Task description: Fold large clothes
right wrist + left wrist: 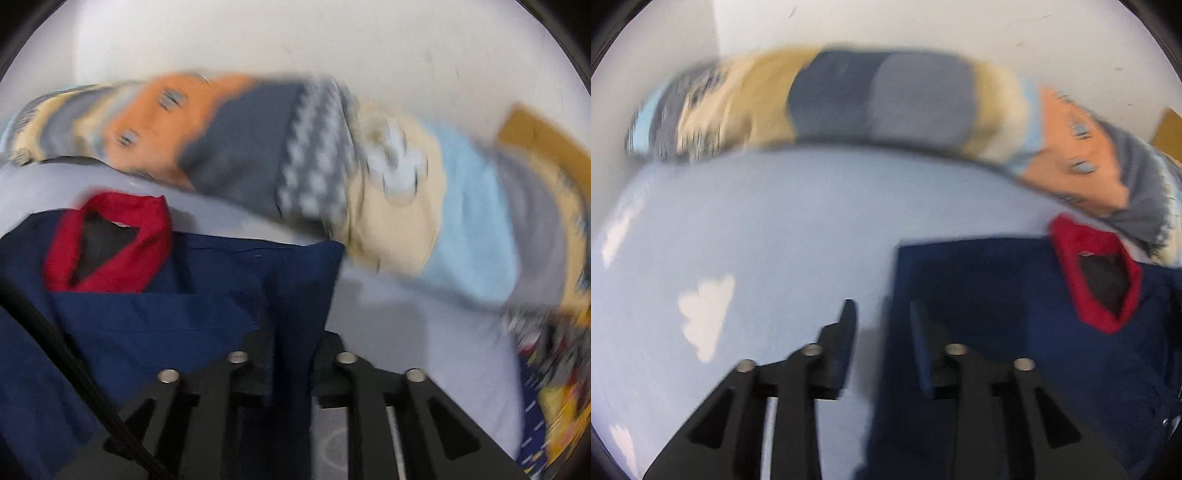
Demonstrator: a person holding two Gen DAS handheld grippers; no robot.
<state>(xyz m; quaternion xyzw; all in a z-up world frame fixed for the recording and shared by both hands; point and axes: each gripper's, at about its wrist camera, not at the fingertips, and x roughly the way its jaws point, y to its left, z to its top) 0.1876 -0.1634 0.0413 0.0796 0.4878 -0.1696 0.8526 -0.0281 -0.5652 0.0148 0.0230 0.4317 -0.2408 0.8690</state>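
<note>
The left gripper (882, 314) is spread above the navy garment (997, 314)'s left edge; only the right view shows the right gripper (295, 343) pinching its right fold on the sheet (775, 221).

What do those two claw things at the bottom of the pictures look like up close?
Both are matte black. The left gripper has two flat, tapering fingers on angular black linkage bars with triangular cut-outs, joined by round silver pins. The right gripper is built the same way, with four silver pins, and a black cable runs beside it. No markings or sleeves show.
</note>
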